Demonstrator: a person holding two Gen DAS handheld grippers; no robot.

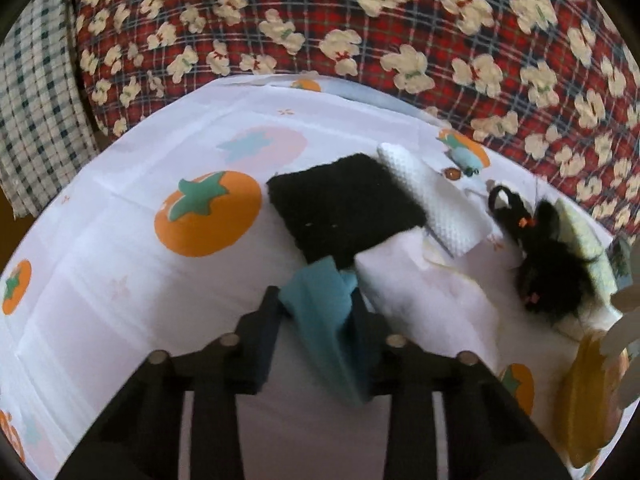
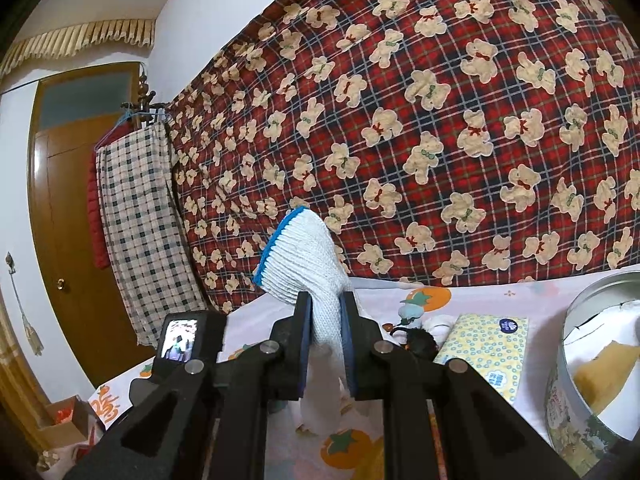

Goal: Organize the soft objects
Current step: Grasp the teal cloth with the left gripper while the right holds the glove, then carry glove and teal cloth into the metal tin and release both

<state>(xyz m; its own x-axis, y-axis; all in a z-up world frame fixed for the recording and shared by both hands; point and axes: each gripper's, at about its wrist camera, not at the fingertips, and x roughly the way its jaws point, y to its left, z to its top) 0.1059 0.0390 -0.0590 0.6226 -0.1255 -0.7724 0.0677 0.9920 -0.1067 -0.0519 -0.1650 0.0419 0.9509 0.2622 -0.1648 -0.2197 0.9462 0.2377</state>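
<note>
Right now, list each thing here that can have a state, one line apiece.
left gripper: shut on the teal cloth.
right gripper: shut on the white glove, held up off the table.
black cloth: lying flat, folded.
tissue pack: flat on the table.
round tin: open, yellow cloth inside.
door: closed.

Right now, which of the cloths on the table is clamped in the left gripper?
The teal cloth, pinched in the left gripper. The black cloth and white cloth lie flat beyond it, untouched.
</note>
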